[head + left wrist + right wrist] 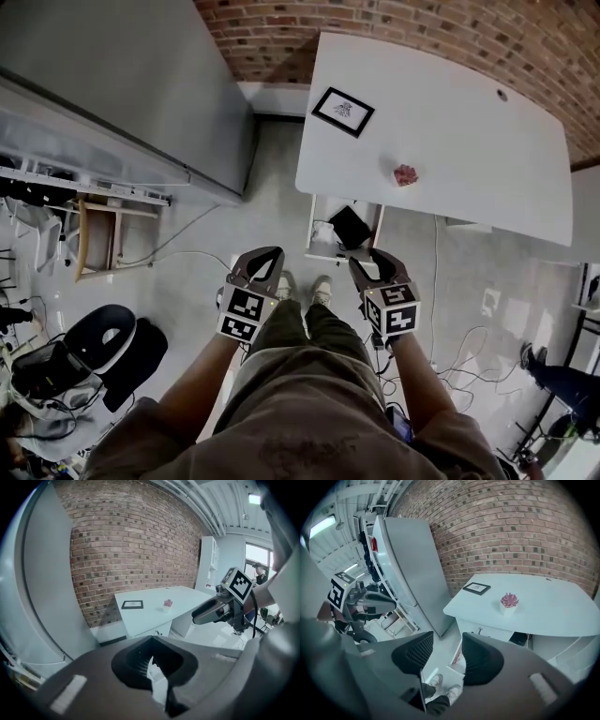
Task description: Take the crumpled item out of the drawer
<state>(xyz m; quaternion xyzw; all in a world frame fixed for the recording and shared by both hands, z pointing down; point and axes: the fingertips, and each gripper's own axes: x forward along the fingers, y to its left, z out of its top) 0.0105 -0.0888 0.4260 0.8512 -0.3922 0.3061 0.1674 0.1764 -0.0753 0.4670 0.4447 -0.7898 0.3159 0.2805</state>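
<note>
Under the white desk (441, 122) the drawer (310, 221) stands pulled out. Inside it lie a pale crumpled item (323, 232) and a flat black thing (350, 226). Both grippers hang in front of the person's legs, short of the drawer and above the floor. My left gripper (267, 253) (151, 640) is shut at its tips, with nothing held. My right gripper (372, 260) (446, 643) is open and empty; through its gap I see the drawer (458, 657) and the person's shoes (442, 682).
On the desk stand a small pink potted plant (405, 174) and a black picture frame (342, 111). A tall grey cabinet (122, 84) fills the left. A black office chair (103, 342), a wooden stool (94, 239) and floor cables (450, 347) lie around. Brick wall behind.
</note>
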